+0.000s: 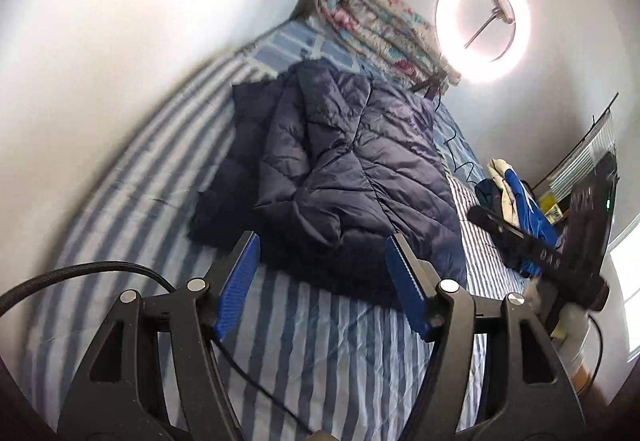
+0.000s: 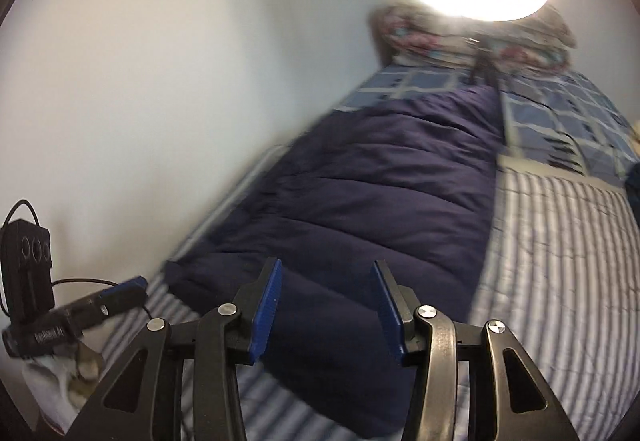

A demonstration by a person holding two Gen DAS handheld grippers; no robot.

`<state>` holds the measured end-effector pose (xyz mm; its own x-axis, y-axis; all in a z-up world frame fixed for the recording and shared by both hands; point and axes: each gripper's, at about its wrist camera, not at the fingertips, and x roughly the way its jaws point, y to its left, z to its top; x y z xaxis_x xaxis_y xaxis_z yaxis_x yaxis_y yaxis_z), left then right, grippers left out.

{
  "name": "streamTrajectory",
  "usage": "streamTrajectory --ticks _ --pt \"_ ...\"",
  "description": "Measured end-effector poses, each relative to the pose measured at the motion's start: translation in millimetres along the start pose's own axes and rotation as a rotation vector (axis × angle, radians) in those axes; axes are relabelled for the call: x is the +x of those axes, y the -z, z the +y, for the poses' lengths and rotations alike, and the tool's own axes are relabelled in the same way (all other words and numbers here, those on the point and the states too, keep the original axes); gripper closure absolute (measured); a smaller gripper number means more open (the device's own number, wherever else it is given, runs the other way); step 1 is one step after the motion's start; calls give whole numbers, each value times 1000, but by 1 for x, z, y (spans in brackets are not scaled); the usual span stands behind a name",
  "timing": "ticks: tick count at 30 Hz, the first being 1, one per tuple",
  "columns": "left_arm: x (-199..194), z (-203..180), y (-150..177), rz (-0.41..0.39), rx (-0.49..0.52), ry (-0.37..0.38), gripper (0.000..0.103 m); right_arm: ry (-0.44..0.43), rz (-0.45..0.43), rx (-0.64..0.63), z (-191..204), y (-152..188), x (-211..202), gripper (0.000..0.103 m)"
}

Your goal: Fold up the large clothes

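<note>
I have both grippers hanging over the near end of the bed (image 1: 132,177), and neither has hold of anything. The left gripper (image 1: 322,281) stands wide open, its ridged blue pads (image 1: 240,281) framing the lower edge of the jacket (image 1: 344,169) without touching it. The right gripper (image 2: 326,305) is just as wide, poised over the jacket's (image 2: 360,201) near end; through its camera the cloth fills the gap between the jaws, though I cannot tell whether the pads brush it.

The jacket lies lengthwise down the middle of the bed, near the wall side, which I judge is deliberate: the long flat mattress gives room to lay a bulky piece out before turning it over on itself. It is a dark navy quilted puffer, slick and slightly shiny, stitched into puffy bands. In the left view it looks partly doubled already, one panel heaped over another with a darker layer showing beneath on the left (so the fold is under way, not finished, as I read it).

Under it is a striped blue-and-white sheet (image 1: 340,353), thin and creased. A floral blanket (image 1: 372,25) is rolled at the far end, a ring light (image 1: 483,23) glares above it, and a pile of clothes (image 1: 516,197) sits at the bed's right side.

Slippery padding like this will spring back, I expect, so a deep bite at the hem seems wise.
</note>
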<state>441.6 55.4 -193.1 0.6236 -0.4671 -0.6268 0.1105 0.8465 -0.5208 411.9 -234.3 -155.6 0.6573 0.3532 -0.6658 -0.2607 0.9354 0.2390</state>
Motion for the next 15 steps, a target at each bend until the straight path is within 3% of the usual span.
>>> streamTrajectory --ticks 2,3,4,6,9,15 --pt "15 3 -1 16 -18 -4 36 53 7 28 -27 1 2 54" --pt "23 5 0 22 -23 2 42 82 6 43 -39 3 2 54" --pt "29 5 2 24 -26 14 62 105 9 56 -50 6 3 53" --pt "38 4 5 21 -2 -6 87 136 19 77 -64 9 7 48" --pt "38 -2 5 -30 53 -36 94 164 37 88 -73 10 21 48" --pt "29 9 11 -71 39 -71 97 178 28 56 -57 2 39 48"
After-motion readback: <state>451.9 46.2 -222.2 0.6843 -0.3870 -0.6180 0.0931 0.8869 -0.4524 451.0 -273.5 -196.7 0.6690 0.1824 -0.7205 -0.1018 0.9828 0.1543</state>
